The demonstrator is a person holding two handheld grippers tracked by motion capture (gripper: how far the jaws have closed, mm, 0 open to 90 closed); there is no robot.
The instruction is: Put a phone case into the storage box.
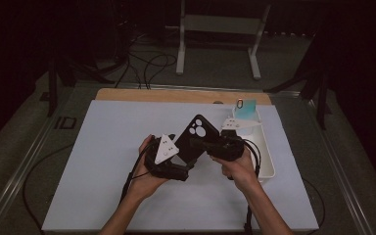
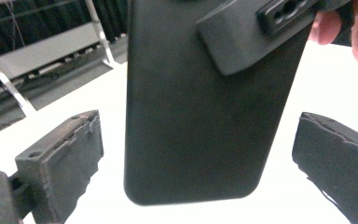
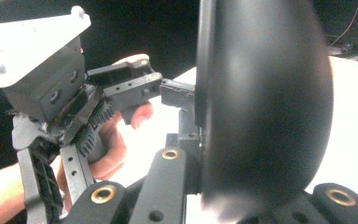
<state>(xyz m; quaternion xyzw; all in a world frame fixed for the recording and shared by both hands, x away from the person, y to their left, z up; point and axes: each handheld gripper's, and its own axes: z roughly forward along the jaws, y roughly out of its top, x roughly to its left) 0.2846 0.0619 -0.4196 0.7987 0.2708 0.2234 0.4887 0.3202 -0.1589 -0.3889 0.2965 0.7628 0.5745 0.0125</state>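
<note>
Both tongs meet above the white table mat (image 1: 103, 161): the right gripper (image 1: 196, 143) is clamped on the black phone case (image 1: 196, 137), held tilted in the air, while the left gripper (image 1: 188, 169) stands wide apart around the case's lower end, pads (image 2: 70, 154) clear.

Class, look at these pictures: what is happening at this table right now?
A person holds a hand-held gripper in each hand above a white table. The right hand-held gripper is shut on a black phone case, holding it up in the air. The left hand-held gripper stands open, its jaws either side of the case's lower end without touching it. A white tray sits at the table's right edge.
</note>
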